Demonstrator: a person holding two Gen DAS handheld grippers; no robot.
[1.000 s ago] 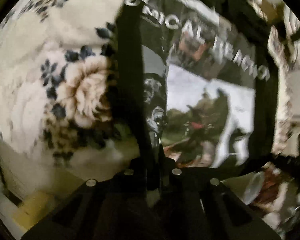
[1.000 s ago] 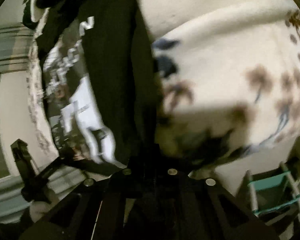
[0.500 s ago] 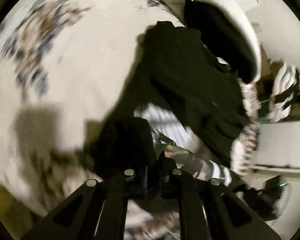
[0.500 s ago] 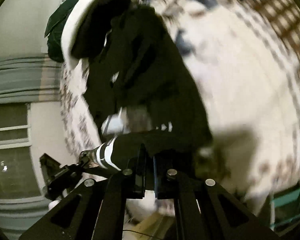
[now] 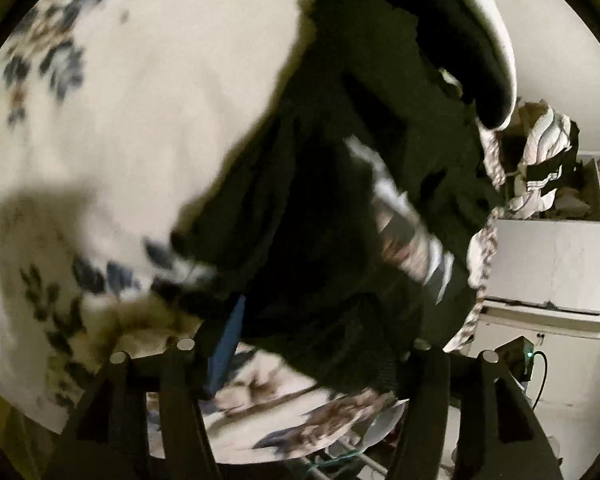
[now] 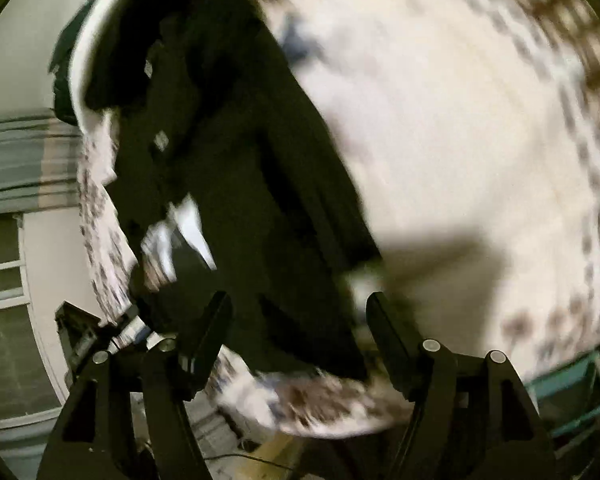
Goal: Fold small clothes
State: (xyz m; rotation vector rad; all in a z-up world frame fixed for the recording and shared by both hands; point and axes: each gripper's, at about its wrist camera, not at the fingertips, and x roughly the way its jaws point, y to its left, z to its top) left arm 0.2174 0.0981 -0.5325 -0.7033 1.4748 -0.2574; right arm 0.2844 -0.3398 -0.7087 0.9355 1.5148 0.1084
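A black printed t-shirt [image 5: 340, 200] lies folded over on a cream floral blanket [image 5: 140, 100]; a strip of its print shows at the fold. It also shows in the right wrist view [image 6: 268, 220]. My left gripper [image 5: 308, 344] is open, its fingers wide apart just above the shirt's near edge. My right gripper [image 6: 300, 320] is open too, with its fingers either side of the shirt's near part. Neither holds cloth. Both views are blurred by motion.
A white basket [image 5: 500, 40] with dark clothes stands behind the shirt. A white cabinet [image 5: 552, 264] and heaped striped laundry [image 5: 544, 160] are at the right. A window and wall [image 6: 4, 280] are left of the blanket; a teal rack [image 6: 572, 380] is at the lower right.
Both grippers held the shirt up, brought it down onto the blanket folded over, then opened and let go of it.
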